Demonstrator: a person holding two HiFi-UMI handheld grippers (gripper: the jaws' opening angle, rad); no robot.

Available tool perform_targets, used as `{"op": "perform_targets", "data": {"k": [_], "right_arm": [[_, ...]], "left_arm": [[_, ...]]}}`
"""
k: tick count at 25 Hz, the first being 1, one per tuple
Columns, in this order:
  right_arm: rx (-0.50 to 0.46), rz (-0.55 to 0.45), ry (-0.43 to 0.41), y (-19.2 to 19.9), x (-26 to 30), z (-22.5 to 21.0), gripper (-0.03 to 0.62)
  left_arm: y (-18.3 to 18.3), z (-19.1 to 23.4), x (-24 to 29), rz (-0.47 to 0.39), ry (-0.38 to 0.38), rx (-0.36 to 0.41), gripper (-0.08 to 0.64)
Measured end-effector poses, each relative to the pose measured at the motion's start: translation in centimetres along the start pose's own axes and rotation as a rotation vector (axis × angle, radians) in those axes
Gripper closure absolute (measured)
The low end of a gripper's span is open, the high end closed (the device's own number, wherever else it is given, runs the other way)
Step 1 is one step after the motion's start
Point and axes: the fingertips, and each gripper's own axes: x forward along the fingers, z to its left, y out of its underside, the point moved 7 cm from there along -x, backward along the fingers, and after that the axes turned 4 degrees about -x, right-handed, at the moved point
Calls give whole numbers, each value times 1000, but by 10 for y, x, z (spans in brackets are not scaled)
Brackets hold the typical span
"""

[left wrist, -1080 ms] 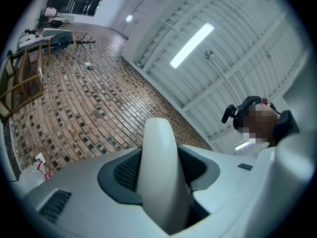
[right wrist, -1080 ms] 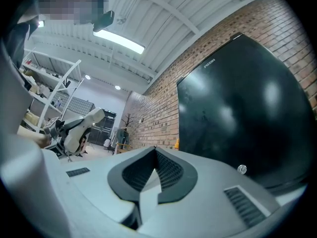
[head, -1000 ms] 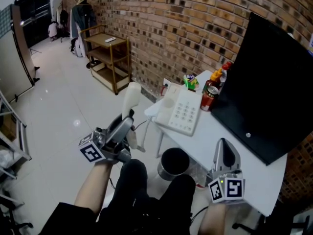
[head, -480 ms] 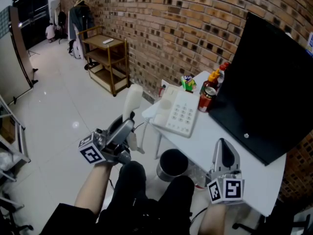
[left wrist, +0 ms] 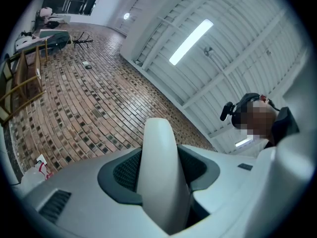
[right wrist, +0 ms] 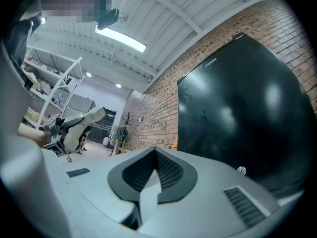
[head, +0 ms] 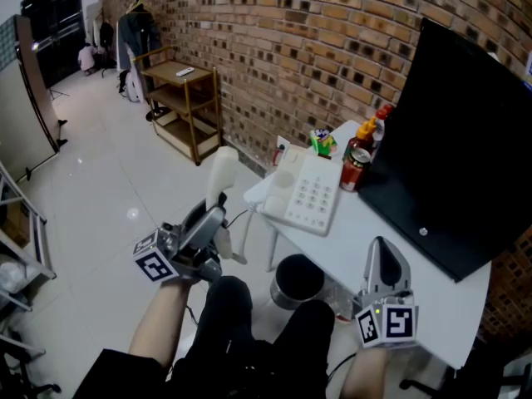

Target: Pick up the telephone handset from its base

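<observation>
Little shifts across the last second: we keep the handset [head: 221, 173] clamped upright in the left gripper [head: 216, 219], lifted off the base [head: 309, 191] and held well out to the left of the table [head: 416, 283], over the floor [head: 100, 206]. We judge the pick-up done. Our left forearm [head: 158, 331] reaches forward and low. The right gripper [head: 381, 263], its jaws pressed together on nothing, idles by the table's near edge.

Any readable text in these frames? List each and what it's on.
Nothing reads cleanly.
Black panel: small pale logo near its upper edge, too small to read.
Telephone base keypad: digits too small.
Can and bottles: labels blurred.
Handset: no print visible.
</observation>
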Motion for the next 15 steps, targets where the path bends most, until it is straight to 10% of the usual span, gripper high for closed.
{"op": "perform_targets", "data": {"k": [15], "right_arm": [[2,-12,4,0,-1,-5,584]], "left_arm": [[0,2,8,30,-6,23,348]]}}
